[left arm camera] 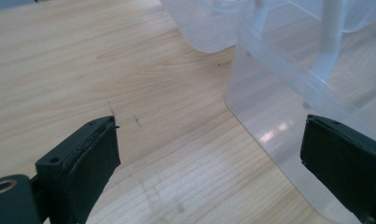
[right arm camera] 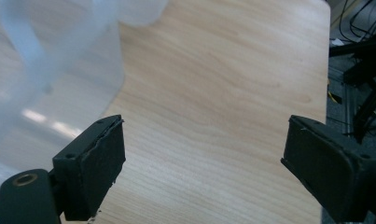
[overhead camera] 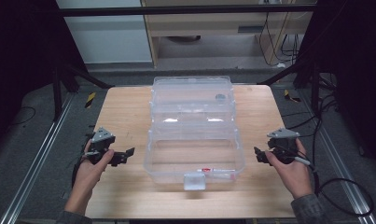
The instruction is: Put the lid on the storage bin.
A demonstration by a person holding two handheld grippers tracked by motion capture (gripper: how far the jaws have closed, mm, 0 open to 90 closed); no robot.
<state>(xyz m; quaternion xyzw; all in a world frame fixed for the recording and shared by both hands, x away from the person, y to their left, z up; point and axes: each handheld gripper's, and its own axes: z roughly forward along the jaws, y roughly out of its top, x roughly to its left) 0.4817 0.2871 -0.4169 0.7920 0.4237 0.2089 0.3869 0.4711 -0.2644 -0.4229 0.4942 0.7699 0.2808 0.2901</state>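
Observation:
A clear plastic box (overhead camera: 194,158) lies open in the middle of the wooden table (overhead camera: 120,112), its lid (overhead camera: 192,95) folded back toward the far side and a white latch (overhead camera: 194,181) at its near wall. My left gripper (overhead camera: 125,155) is held just left of the box, open and empty; its own view has the box's corner (left arm camera: 288,107) beside its right jaw. My right gripper (overhead camera: 260,155) hovers just right of the box, open and empty, with the box wall (right arm camera: 55,84) at the left of its view.
Something small and red-and-white (overhead camera: 209,171) lies inside the box near its front wall. A small grey round piece (overhead camera: 220,97) sits in the lid. Bare tabletop spreads on both sides. Cables (overhead camera: 335,186) trail off the table's right edge.

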